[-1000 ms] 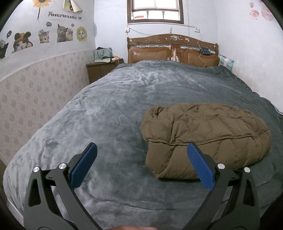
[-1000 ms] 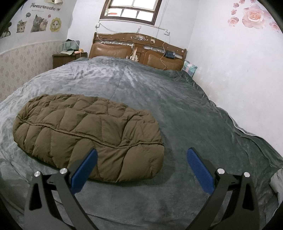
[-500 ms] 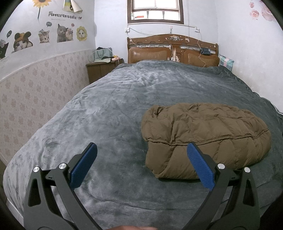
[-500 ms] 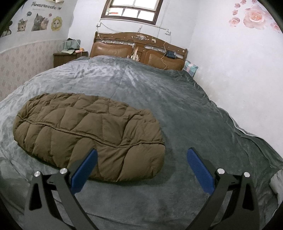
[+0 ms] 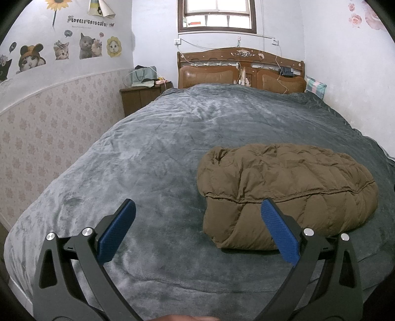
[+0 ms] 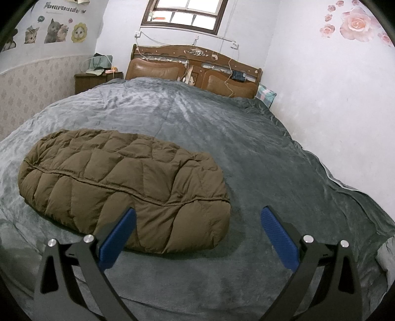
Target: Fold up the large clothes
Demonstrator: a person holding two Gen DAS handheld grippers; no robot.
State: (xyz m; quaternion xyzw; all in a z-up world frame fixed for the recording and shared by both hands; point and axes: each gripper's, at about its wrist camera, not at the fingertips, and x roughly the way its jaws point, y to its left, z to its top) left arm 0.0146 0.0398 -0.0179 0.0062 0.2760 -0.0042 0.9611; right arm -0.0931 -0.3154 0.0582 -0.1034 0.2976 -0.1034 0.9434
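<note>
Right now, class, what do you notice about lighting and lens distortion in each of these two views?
Left wrist view: fisheye bends the wall dado into a curve, corners go black, and the window is blown out. Right wrist view: the same bulge rounds the grey blanket; soft light, with a faint shadow under the brown puffer jacket.

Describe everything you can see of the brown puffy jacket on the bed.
The brown jacket is a quilted, down-looking garment, folded into a thick oval bundle with a piped seam running along its length. It lies flat on the grey blanket, near the foot of the bed. Nothing else touches it; both grippers are open and clear of it.
</note>
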